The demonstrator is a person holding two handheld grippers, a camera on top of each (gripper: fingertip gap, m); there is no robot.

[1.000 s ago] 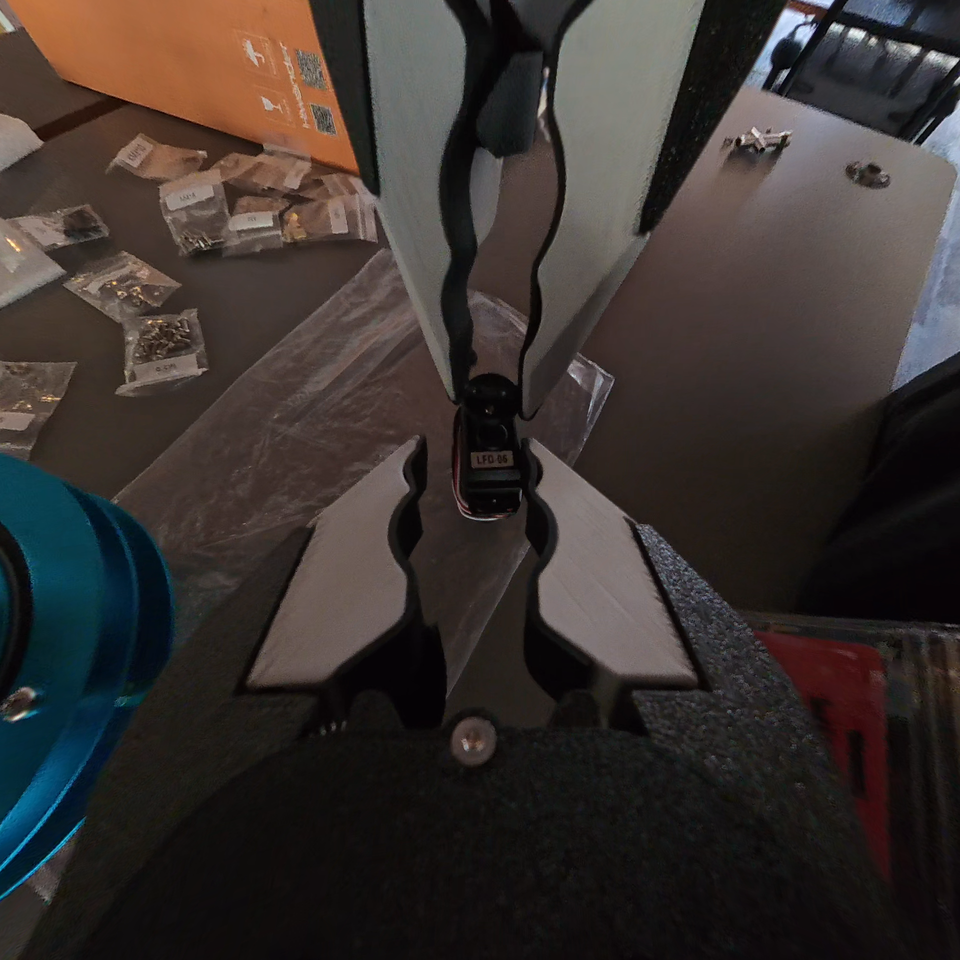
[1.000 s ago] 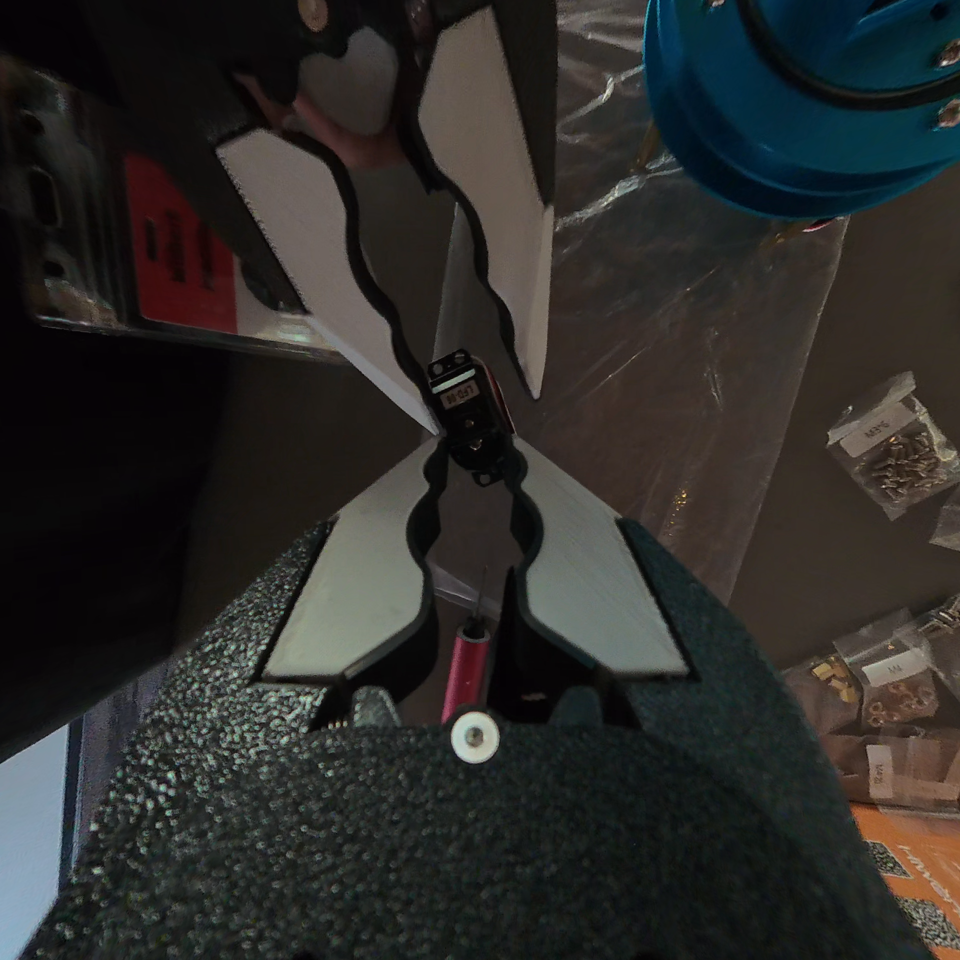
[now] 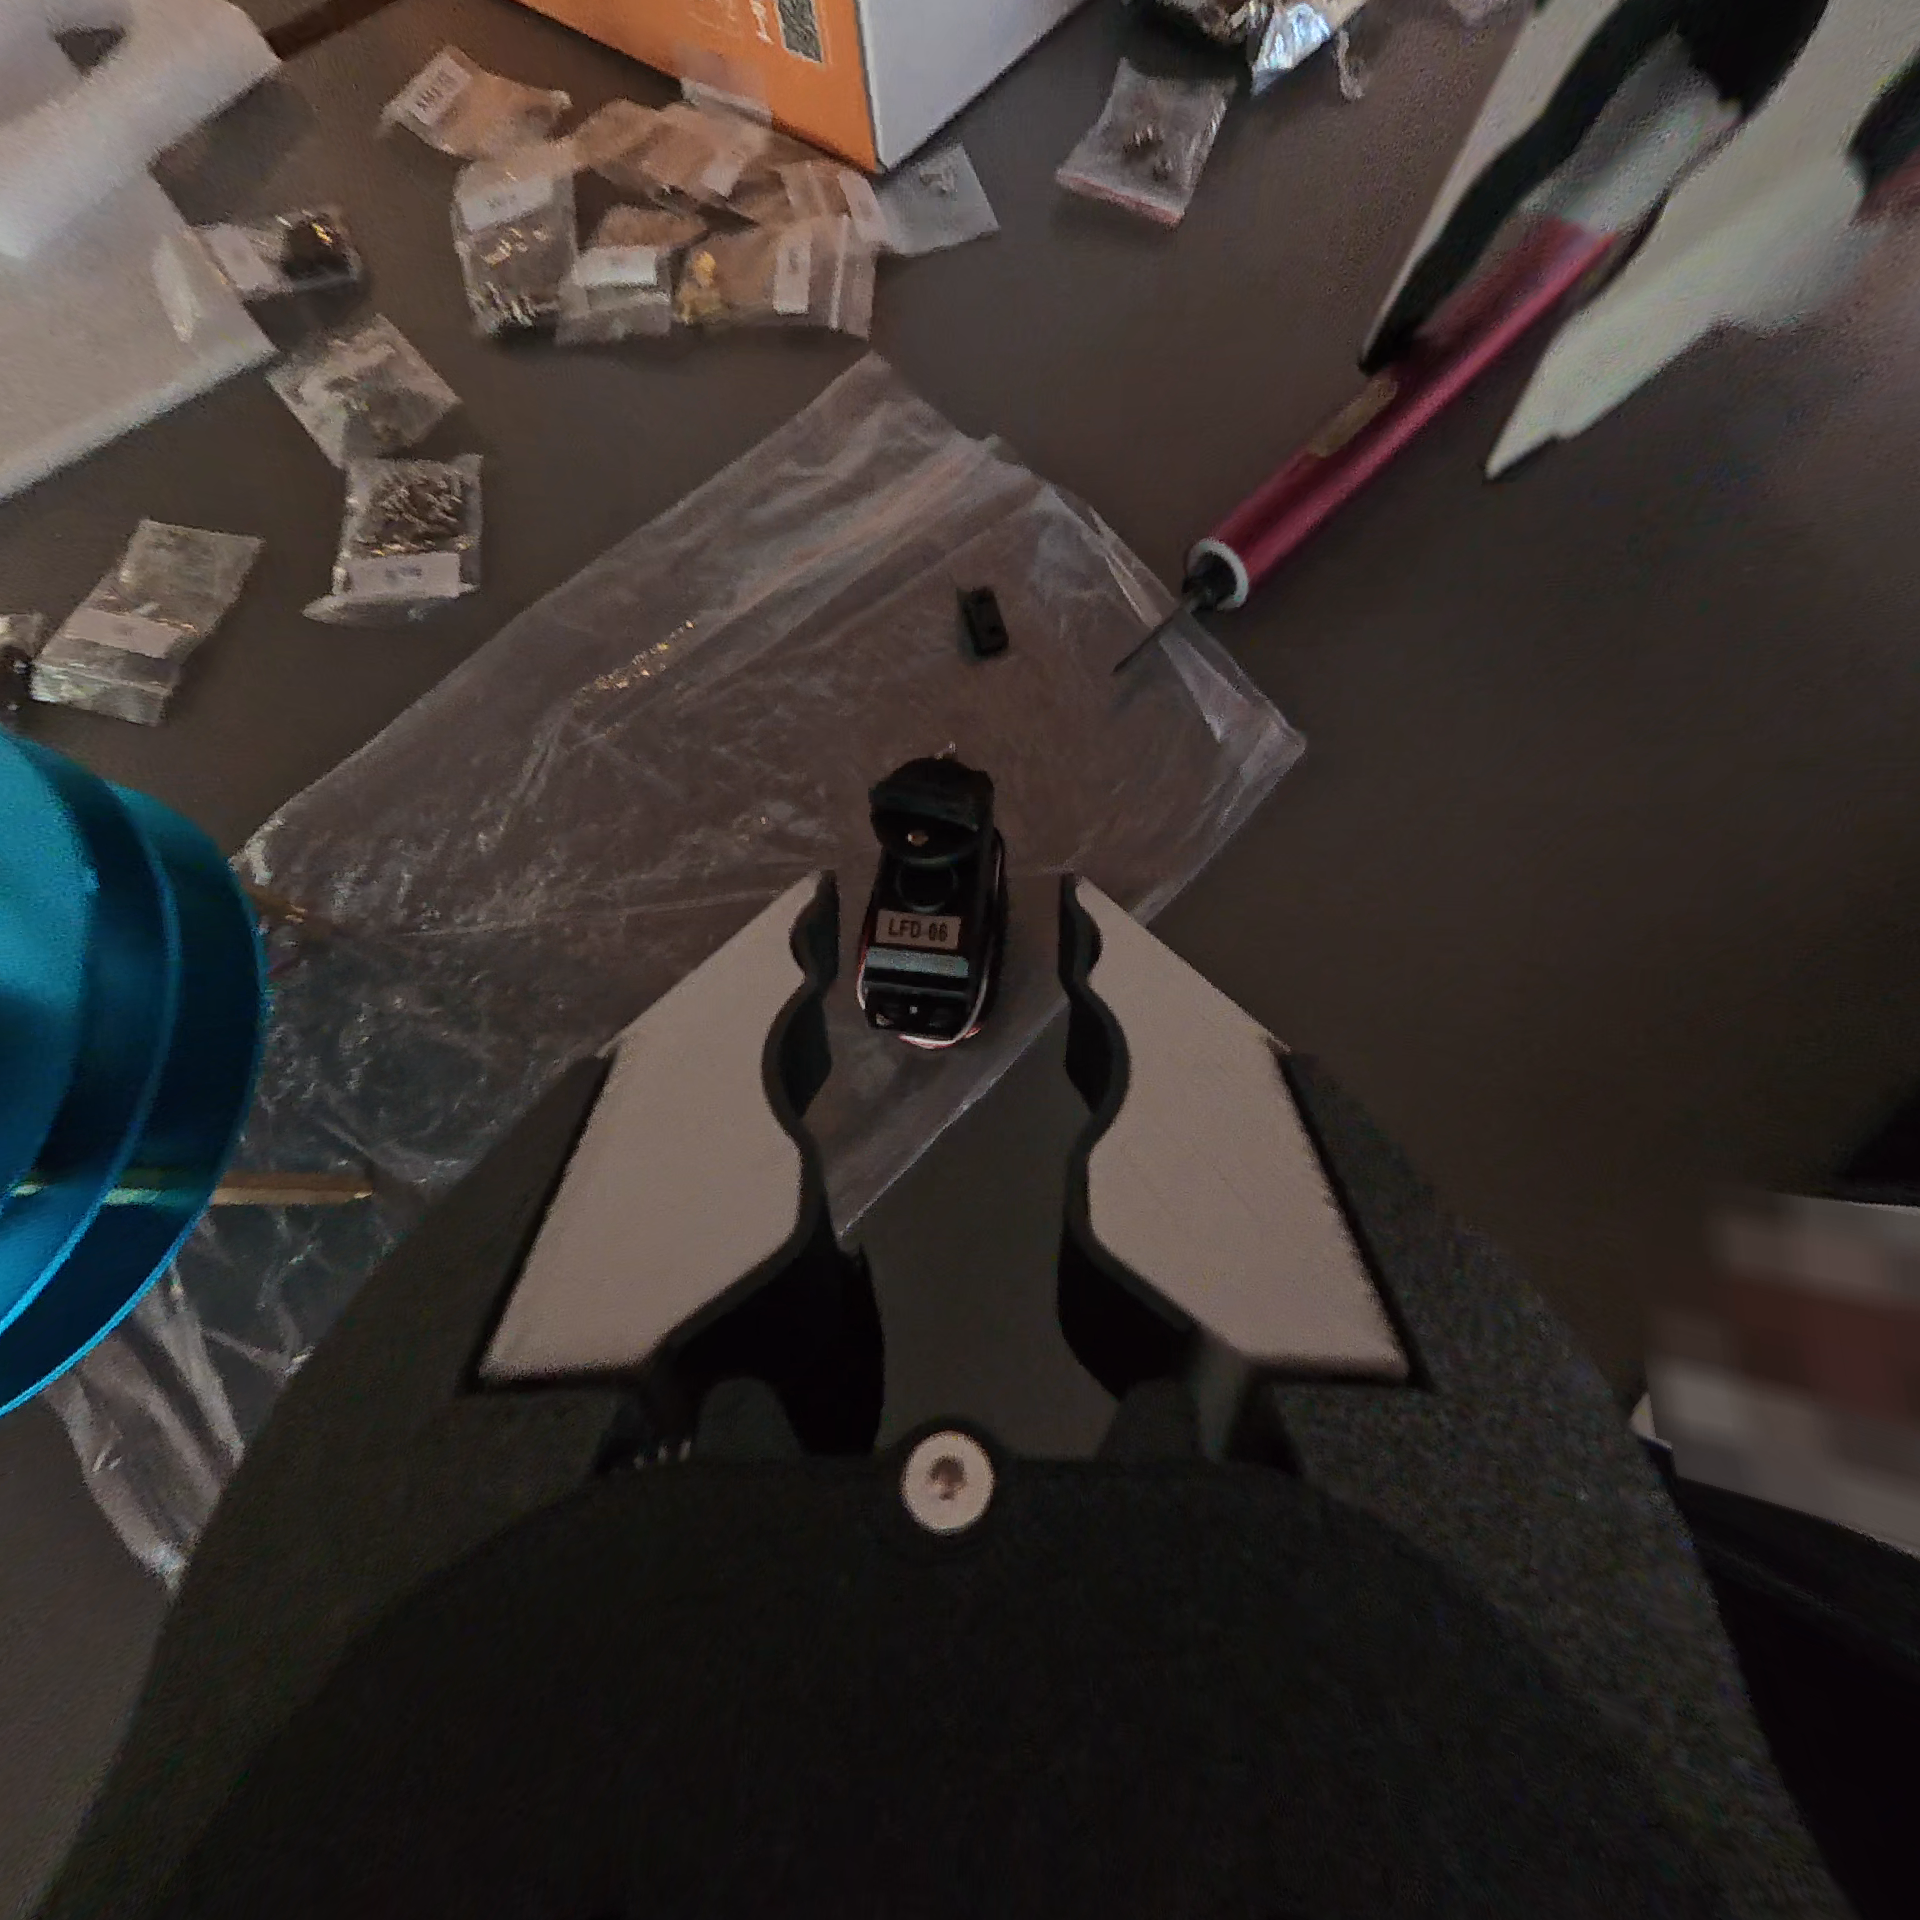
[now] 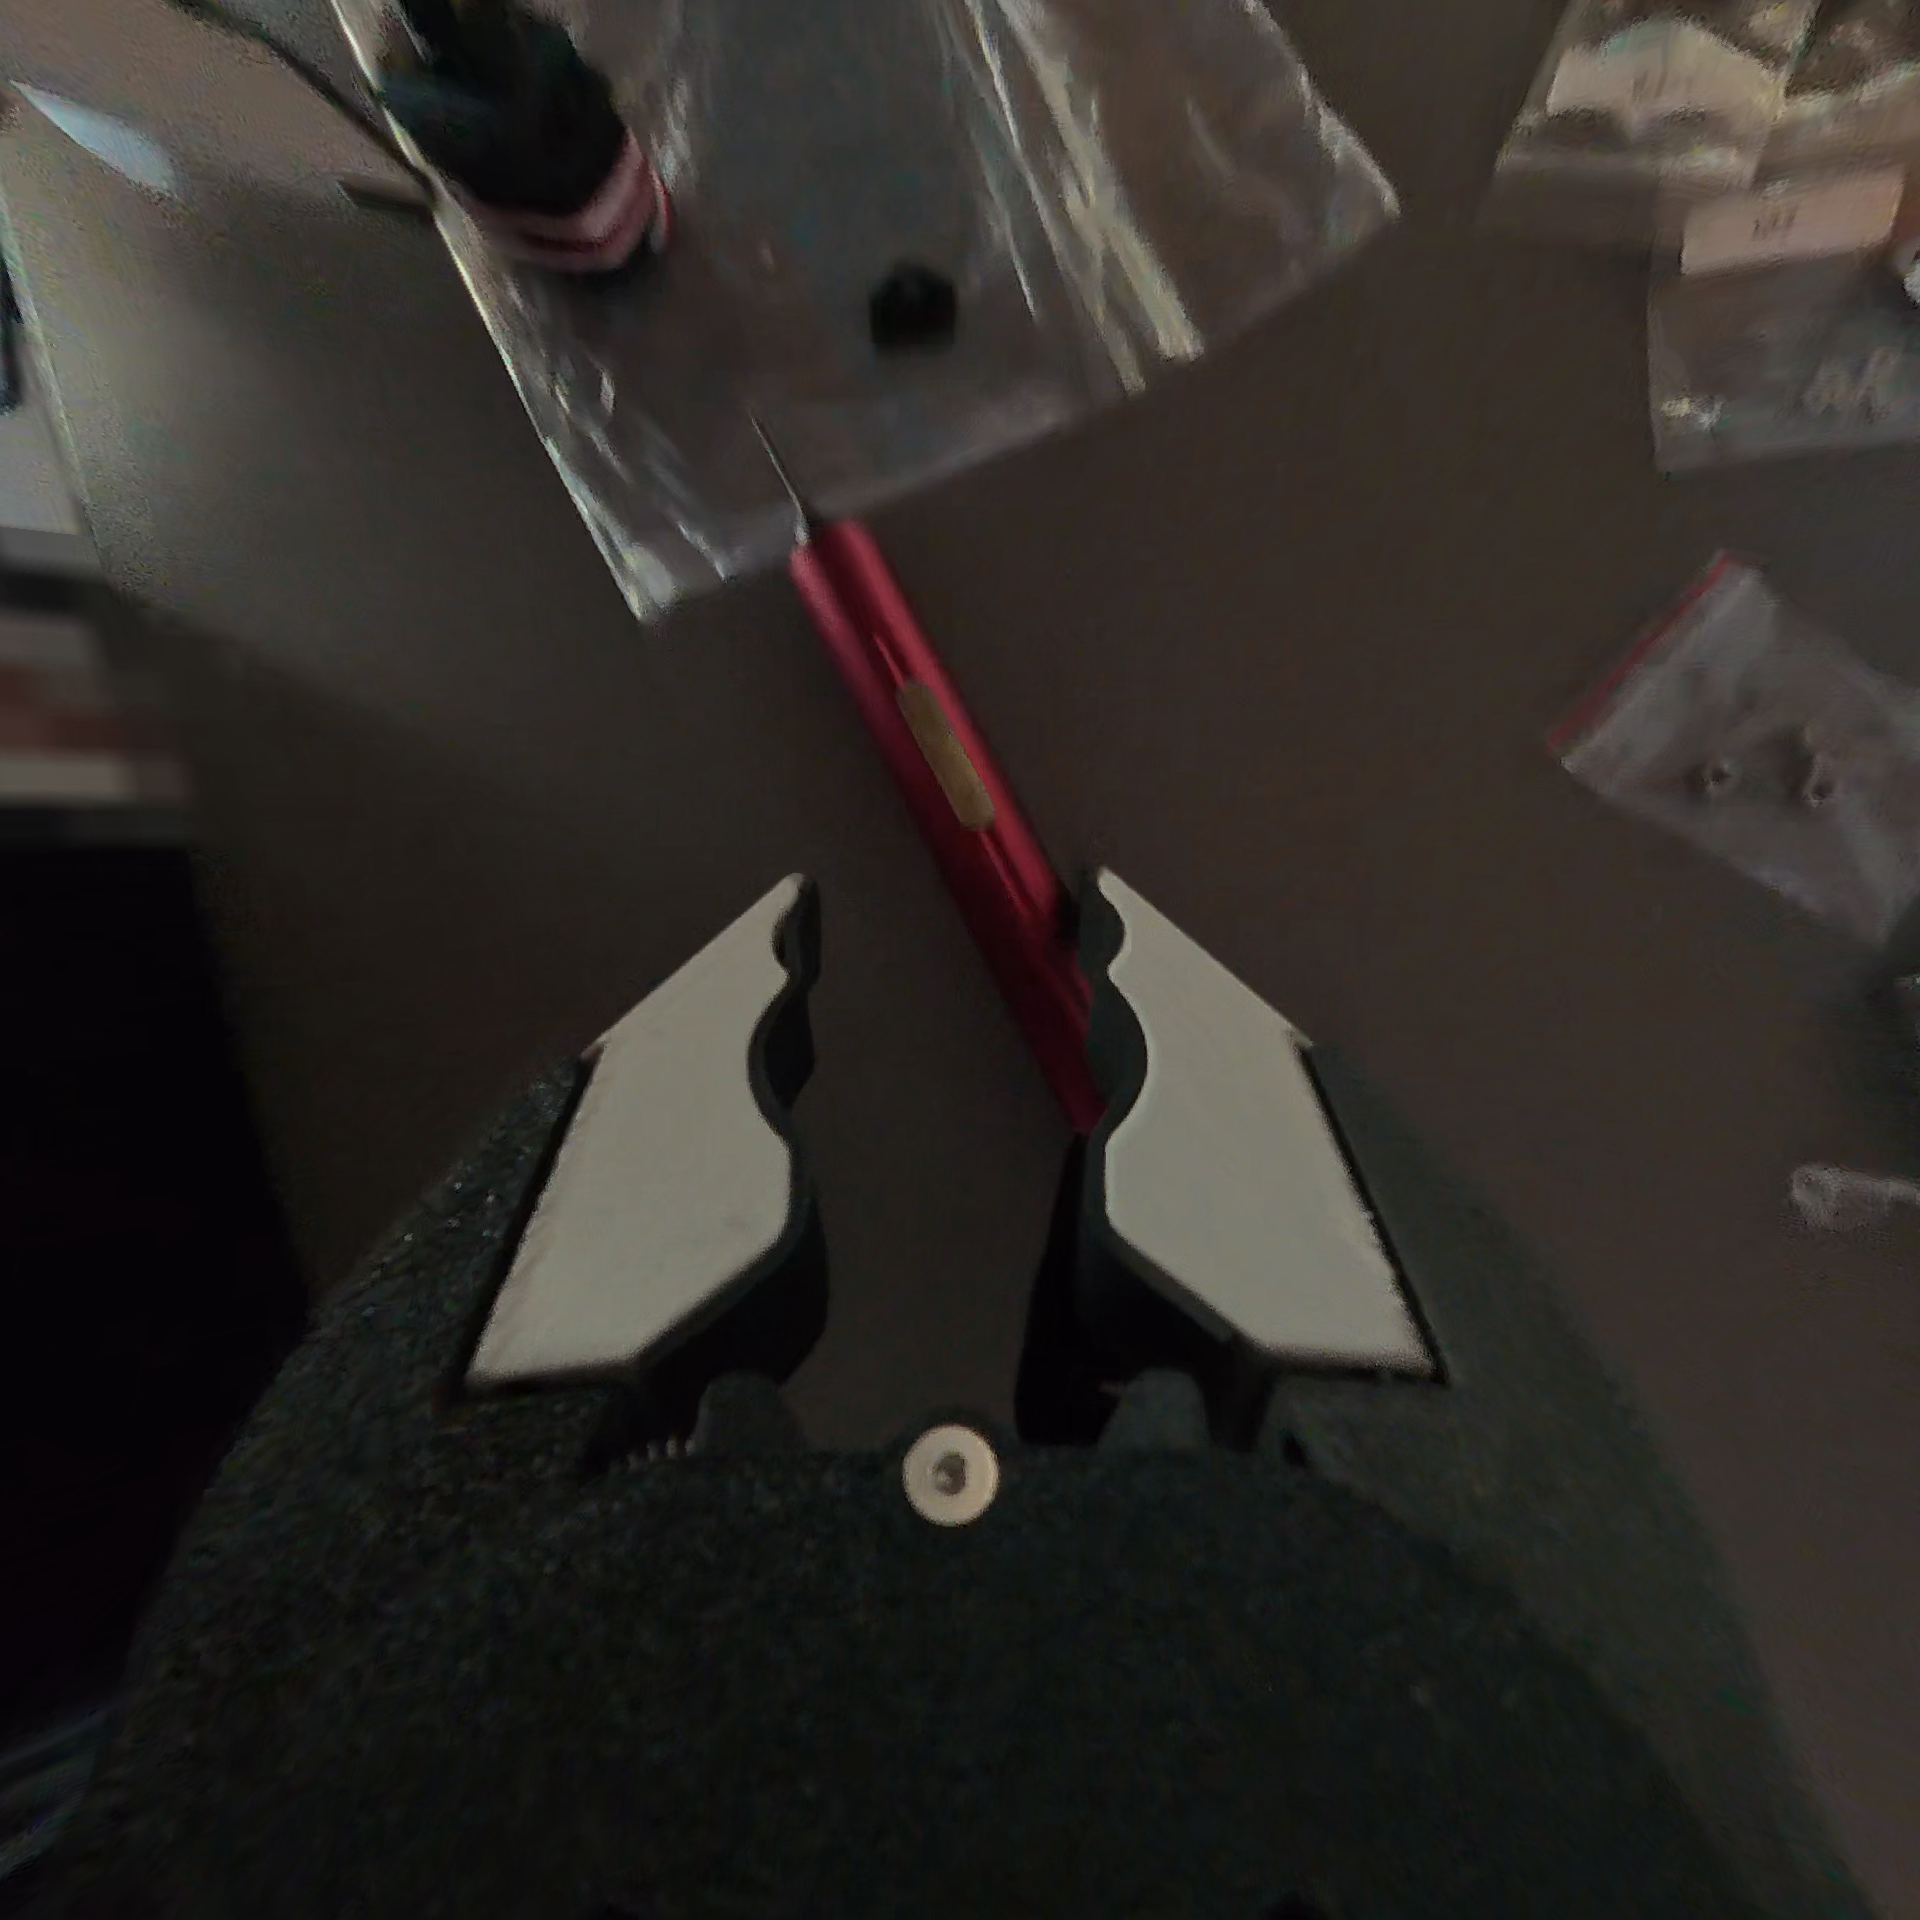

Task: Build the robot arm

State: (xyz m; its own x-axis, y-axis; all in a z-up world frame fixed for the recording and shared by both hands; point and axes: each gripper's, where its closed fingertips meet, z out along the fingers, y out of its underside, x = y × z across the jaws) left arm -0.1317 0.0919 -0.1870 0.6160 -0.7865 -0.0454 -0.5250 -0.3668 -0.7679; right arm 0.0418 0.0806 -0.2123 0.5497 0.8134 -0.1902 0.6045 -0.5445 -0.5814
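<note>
A blue metal part fills the left edge. The left tool gapes, tips flanking but not touching a small black servo on a clear plastic bag. The right tool, also spread, has one finger against a red screwdriver on the surface.

Crinkled glossy clear plastic sheet; screwdriver smooth red metal; table matt brown.
</note>
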